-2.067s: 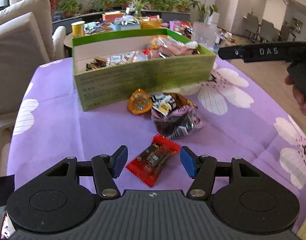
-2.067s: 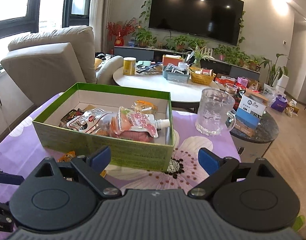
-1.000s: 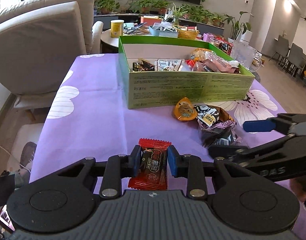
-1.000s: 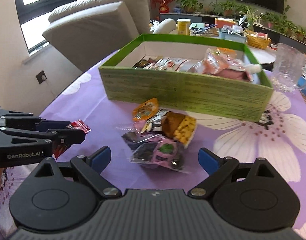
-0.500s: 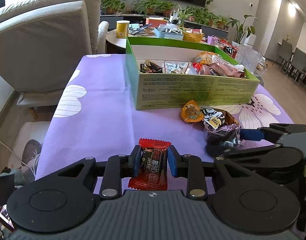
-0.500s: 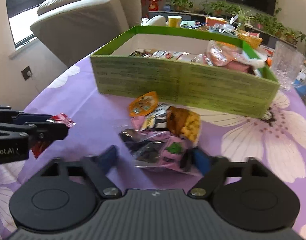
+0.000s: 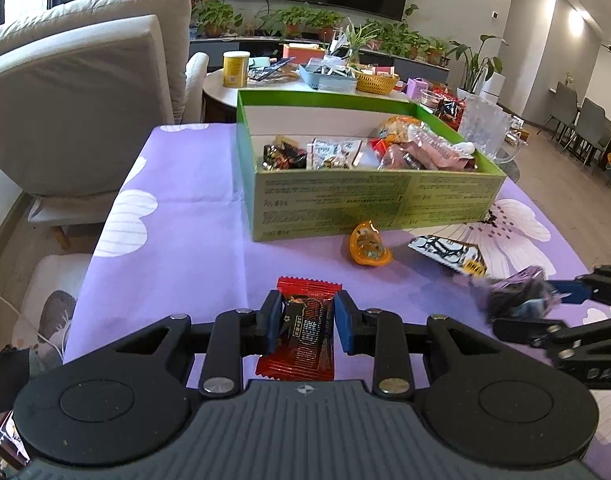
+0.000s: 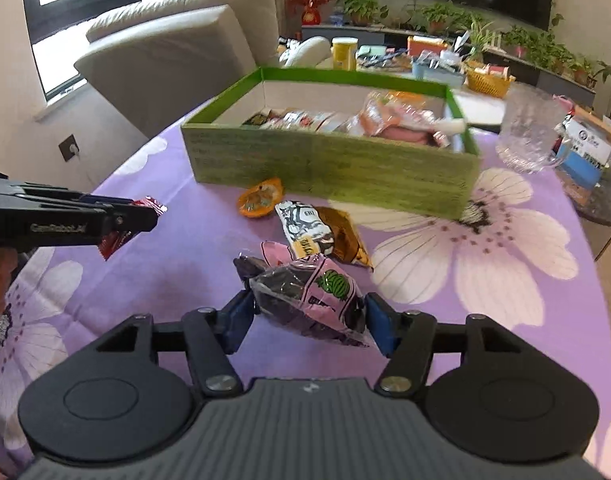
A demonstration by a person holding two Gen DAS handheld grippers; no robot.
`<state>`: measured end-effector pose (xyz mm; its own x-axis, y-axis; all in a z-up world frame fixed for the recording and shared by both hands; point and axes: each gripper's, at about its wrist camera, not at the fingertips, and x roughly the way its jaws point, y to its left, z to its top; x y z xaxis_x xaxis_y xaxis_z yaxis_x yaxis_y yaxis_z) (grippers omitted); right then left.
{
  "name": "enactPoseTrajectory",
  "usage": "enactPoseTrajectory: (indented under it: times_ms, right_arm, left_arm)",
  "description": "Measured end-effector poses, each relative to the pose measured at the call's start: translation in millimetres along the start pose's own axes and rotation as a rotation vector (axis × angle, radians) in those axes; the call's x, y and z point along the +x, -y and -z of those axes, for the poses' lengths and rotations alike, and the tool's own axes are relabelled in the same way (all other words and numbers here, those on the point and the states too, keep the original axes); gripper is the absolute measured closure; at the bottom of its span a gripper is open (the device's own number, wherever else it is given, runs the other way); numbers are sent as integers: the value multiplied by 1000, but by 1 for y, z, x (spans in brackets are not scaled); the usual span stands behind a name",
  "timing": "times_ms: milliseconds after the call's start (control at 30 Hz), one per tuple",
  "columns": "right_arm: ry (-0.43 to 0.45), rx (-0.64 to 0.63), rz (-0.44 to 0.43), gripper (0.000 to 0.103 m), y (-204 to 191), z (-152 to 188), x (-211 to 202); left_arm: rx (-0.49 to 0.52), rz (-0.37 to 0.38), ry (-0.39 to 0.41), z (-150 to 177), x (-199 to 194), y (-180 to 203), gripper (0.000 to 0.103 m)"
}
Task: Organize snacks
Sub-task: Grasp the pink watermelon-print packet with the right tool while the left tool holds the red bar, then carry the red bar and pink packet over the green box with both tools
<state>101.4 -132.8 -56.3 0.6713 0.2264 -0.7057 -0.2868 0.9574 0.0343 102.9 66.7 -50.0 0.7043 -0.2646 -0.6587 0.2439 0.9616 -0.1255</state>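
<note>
1. Two snacks are in hand at once: the left tool (image 7: pixel 308 326) is clamped on a red candy packet (image 7: pixel 303 336), and the right tool (image 8: pixel 308 322), whose jaws have just been closing, pinches a clear bag of dark sweets (image 8: pixel 309 300) with a pink label.
2. Both packets should go into the green box (image 7: pixel 369 204) at the far side of the table (image 7: pixel 185 220); carry each high enough to clear its near wall before letting go (the bag hangs loose and could catch).
3. Put the bag in the emptier left part of the box, since the right part is already heaped.
4. An orange packet (image 7: pixel 368 245) and a black-and-white packet (image 7: pixel 449 254) lie on the table just in front of the box, not yet picked up.
5. Both tools tilt downward toward the table, side by side, the left one near the table's left edge.
</note>
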Motion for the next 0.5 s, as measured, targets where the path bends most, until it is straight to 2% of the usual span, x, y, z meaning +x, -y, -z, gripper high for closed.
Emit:
enactPoseTrajectory:
  times_ms: [300, 500]
  right_arm:
    - [116, -3, -12, 40, 6, -20, -25]
    - [158, -15, -9, 40, 9, -29, -27]
  left_arm:
    - [11, -1, 16, -9, -1, 5, 77]
    - [14, -2, 27, -15, -1, 6, 77]
